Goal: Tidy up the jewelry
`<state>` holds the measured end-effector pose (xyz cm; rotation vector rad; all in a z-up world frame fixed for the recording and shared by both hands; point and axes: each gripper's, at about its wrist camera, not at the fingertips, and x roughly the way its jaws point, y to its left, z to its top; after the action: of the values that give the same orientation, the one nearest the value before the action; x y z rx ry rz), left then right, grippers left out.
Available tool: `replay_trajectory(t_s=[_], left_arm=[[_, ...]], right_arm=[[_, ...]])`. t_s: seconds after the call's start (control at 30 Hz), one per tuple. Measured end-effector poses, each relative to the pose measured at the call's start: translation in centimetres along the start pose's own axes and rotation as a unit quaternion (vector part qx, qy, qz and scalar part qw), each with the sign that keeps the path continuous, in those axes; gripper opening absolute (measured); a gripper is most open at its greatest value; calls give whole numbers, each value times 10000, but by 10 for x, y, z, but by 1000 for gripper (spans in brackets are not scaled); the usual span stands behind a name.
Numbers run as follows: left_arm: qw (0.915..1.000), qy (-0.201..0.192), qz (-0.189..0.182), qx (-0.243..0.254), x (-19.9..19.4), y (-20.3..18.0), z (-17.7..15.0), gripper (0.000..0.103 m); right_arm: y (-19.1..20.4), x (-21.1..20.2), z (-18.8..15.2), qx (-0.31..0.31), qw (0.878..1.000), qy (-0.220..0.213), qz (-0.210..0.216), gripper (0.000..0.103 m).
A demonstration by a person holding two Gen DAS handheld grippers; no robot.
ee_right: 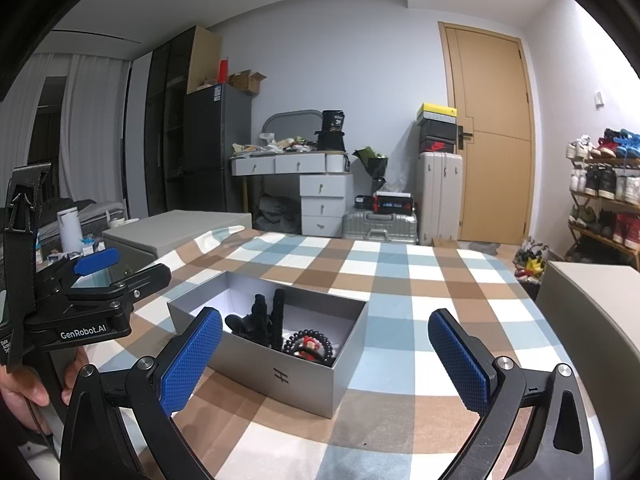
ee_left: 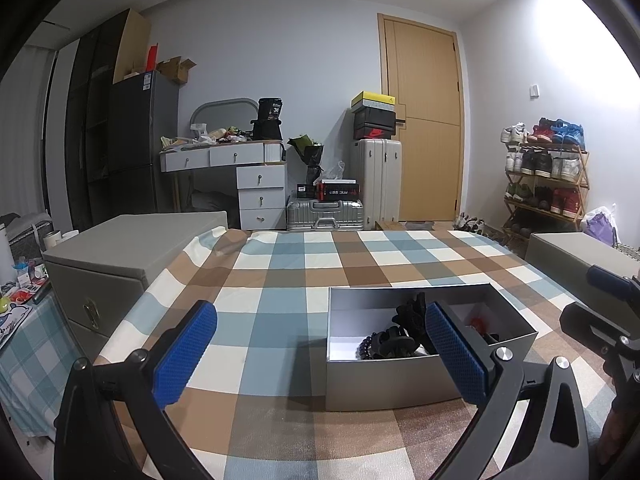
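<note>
Your left gripper (ee_left: 320, 354), marked "GenRobot.AI", and right gripper (ee_right: 325, 358) gape wide, empty, before the grey jewelry box (ee_right: 280, 376).

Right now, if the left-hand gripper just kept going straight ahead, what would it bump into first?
Probably the open grey cardboard box of jewelry, though only on its right side; the left gripper mostly faces bare checked tablecloth. Depth is unclear.

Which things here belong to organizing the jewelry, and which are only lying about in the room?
For the job:
- open grey cardboard box
- dark beaded bracelet with red beads
- black hair claw clip
- left hand-held gripper, right hand-held gripper

Lying about:
- grey drawer chest
- silver suitcase
- wooden shoe rack
- white dressing table
</note>
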<state>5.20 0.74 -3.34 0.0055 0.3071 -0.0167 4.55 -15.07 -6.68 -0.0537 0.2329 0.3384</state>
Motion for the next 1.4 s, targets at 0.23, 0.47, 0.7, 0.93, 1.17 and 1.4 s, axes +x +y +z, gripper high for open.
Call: replay_trajectory(t_s=[0.23, 0.47, 0.7, 0.93, 1.17, 1.4], left_arm=[[10000, 8, -4, -13, 0, 0, 0, 102], [10000, 4, -1, -8, 0, 0, 0, 102], [10000, 8, -38, 14, 0, -1, 1, 102], [10000, 9, -40, 14, 0, -1, 1, 102], [10000, 16, -45, 3, 0, -1, 1, 102], [10000, 19, -12, -29, 1, -2, 0, 102]], right_arm=[[0, 0, 0, -1, 10000, 0, 0, 103], [0, 0, 0, -1, 10000, 0, 0, 103], [0, 0, 0, 0, 10000, 1, -1, 103], [0, 0, 0, 0, 10000, 2, 0, 103], [0, 0, 0, 1, 10000, 1, 0, 103], [0, 0, 0, 1, 10000, 2, 0, 103]])
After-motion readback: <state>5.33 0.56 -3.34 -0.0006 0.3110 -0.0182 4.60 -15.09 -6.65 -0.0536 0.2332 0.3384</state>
